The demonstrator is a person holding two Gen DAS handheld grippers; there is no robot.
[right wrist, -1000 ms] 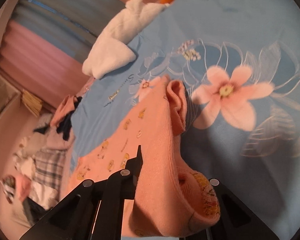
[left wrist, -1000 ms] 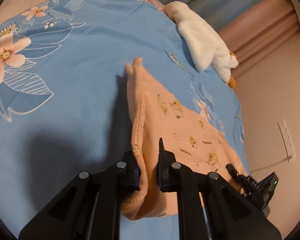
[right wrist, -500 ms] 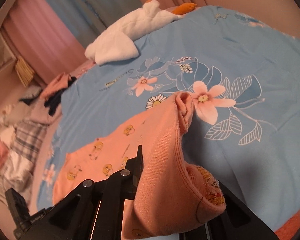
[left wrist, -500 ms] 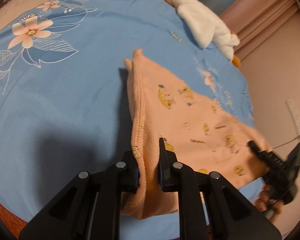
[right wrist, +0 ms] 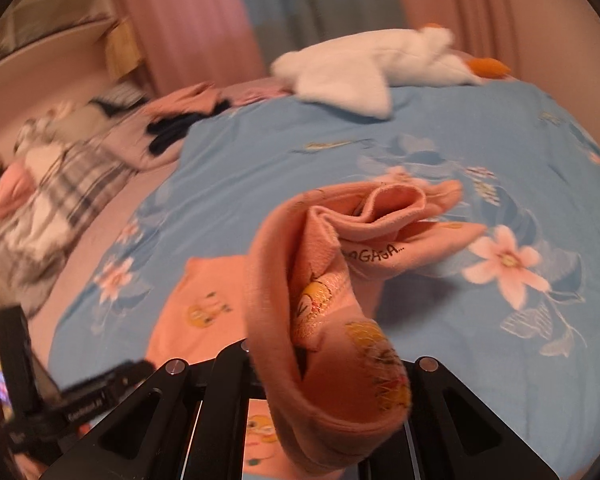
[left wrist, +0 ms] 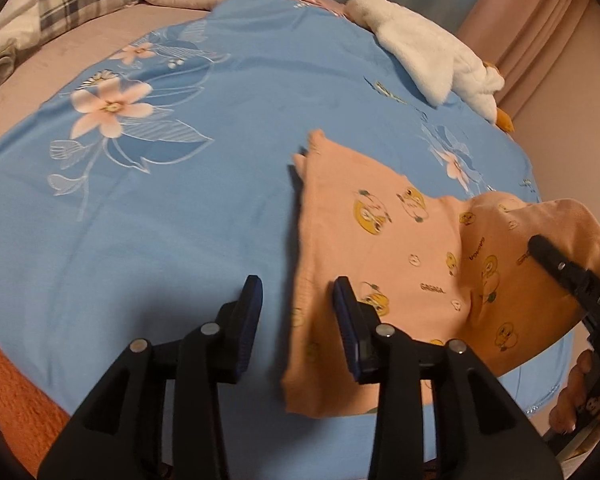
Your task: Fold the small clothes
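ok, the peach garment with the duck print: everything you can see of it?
The peach garment is soft, towel-like knit with yellow cartoon ducks and small lettering. Most lies flat on the blue floral sheet. Its right end is lifted and bunched, clamped in the right gripper. The left gripper, jaws just opened, straddles the near hem edge without pinching.

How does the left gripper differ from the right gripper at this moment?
The left gripper is open, its jaws just spread and the peach garment lying flat between them, while the right gripper is shut on a raised fold of it. The left hangs low over the blue sheet; the right lifts cloth clear of it. Both are black.
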